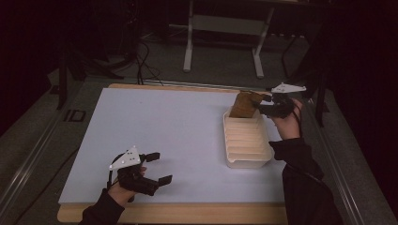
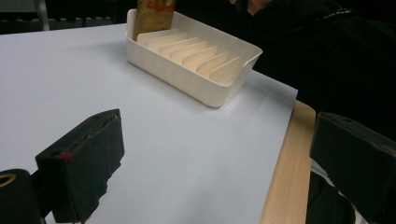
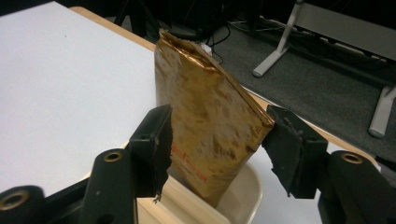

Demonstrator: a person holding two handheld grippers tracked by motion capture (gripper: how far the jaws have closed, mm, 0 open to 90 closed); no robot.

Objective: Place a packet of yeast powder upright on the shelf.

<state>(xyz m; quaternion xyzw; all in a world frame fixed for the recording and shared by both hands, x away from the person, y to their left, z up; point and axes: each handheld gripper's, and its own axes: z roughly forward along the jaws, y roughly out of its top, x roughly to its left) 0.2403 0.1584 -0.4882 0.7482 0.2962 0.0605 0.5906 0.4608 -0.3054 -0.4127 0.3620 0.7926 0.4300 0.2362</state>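
Gold snack packet (image 3: 210, 126) stands in the far end of the cream tray (image 1: 247, 161), in the last slot. The packet is shiny and crinkly, with some red letters low on its front. It leans a little and its top sticks up well above the tray. In the high view the packet (image 1: 245, 105) is at the back right part of the white table top (image 1: 159, 136).

The right gripper (image 3: 217, 142) is around the packet. One black jaw is at each side of it. The left jaw touches the packet's edge. The right jaw is just at the packet's corner, and I cannot tell if it is pressing. So I cannot tell if the tongs are squeezing the packet or only sitting around it. In the high view the right gripper (image 1: 270, 104) is held by a hand at the far end of the tray.

The tray has a row of thin walls inside that make many slots (image 2: 196, 56). The other slots hold nothing.

The left gripper (image 1: 157, 168) is near the front edge of the table, well apart from the tray. Its jaws are spread wide and hold nothing. Its hand rests low by the wooden table edge (image 2: 285, 172).
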